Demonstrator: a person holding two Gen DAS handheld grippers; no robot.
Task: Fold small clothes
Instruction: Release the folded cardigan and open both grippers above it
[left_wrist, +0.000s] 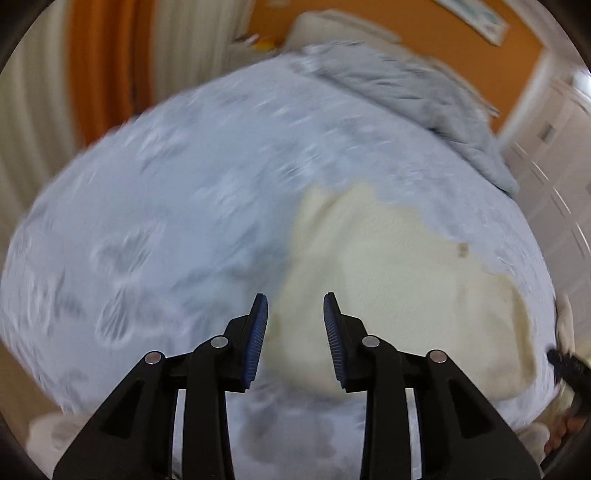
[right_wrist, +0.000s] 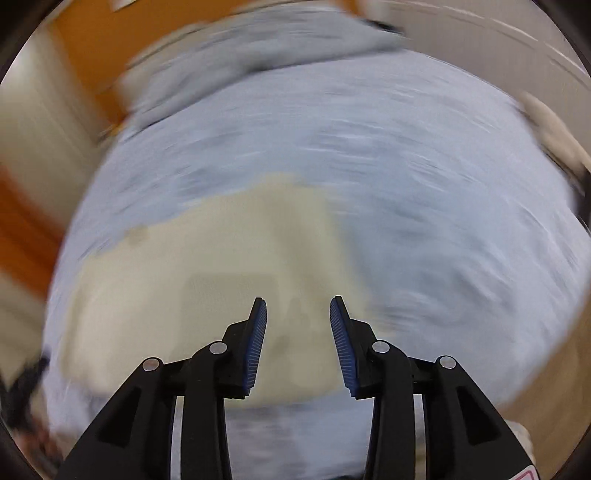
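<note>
A small cream garment (left_wrist: 399, 280) lies flat on the pale blue patterned bedspread (left_wrist: 166, 221). In the left wrist view it sits right of centre, and my left gripper (left_wrist: 295, 306) is open and empty above its near left edge. In the right wrist view the cream garment (right_wrist: 207, 266) fills the lower left, and my right gripper (right_wrist: 298, 308) is open and empty above its near right part. Both views are blurred by motion.
A crumpled grey blanket (left_wrist: 406, 88) lies at the far side of the bed, also in the right wrist view (right_wrist: 258, 48). Orange walls, pale curtains and white cupboard doors (left_wrist: 554, 147) surround the bed. The other gripper shows at the right edge (left_wrist: 569, 365).
</note>
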